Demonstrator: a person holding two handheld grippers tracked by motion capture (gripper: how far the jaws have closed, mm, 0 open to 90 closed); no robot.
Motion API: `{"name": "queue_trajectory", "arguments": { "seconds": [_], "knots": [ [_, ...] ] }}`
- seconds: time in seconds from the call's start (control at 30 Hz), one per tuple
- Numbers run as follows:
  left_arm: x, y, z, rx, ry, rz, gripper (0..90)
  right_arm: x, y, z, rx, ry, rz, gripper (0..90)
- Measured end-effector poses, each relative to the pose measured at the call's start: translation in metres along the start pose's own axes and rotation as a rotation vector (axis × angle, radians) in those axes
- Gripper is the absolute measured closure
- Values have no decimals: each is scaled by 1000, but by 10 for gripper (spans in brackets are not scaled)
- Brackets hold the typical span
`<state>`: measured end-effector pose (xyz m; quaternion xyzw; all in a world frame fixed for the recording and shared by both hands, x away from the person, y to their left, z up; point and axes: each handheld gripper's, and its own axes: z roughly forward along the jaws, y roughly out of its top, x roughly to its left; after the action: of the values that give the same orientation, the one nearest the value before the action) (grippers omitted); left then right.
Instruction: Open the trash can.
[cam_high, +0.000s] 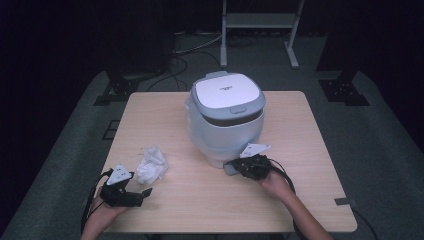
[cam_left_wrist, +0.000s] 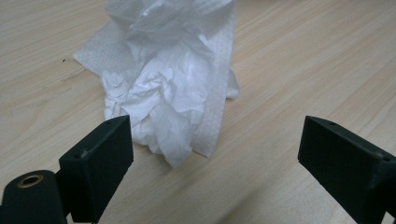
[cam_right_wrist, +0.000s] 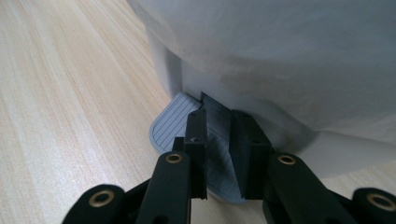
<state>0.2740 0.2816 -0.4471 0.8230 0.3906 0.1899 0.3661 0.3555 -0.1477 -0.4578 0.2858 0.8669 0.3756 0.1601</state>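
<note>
Right tool (cam_right_wrist: 218, 140) nearly closed over grey pedal (cam_right_wrist: 175, 122) (bin's)

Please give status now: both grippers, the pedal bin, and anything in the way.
Right gripper nearly shut, jaws over the grey pedal of the pedal bin, lid down. Left gripper open, holding nothing, crumpled tissue ahead. Nothing in the way.

Bin (cam_high: 227, 117) at table (cam_high: 310, 150) centre — pedal (cam_high: 231, 168) at its near foot; crumpled tissue (cam_high: 151, 165) to its left

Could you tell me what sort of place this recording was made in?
Probably a recording lab, not a home: a bare wooden table on grey carpet, dark surroundings, loose cables and a metal stand behind it.
</note>
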Motion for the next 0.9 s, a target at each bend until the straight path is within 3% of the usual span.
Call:
{"name": "queue_trajectory", "arguments": {
  "seconds": [0.23,0.33,0.53,0.67,0.9],
  "knots": [
    [-3,5,-2,5,-2,15,95,5,-2,6,32,-24,-28,764],
    [-4,8,-3,6,-7,22,96,3,-4,8,31,2,7,807],
    [-6,17,-7,17,-14,45,97,4,-4,8,29,-8,-10,807],
    [-10,26,-9,28,-24,72,98,3,-5,8,26,-8,-6,807],
    [-13,58,-12,33,-51,113,133,3,-5,8,26,-2,3,807]
  ]
}}
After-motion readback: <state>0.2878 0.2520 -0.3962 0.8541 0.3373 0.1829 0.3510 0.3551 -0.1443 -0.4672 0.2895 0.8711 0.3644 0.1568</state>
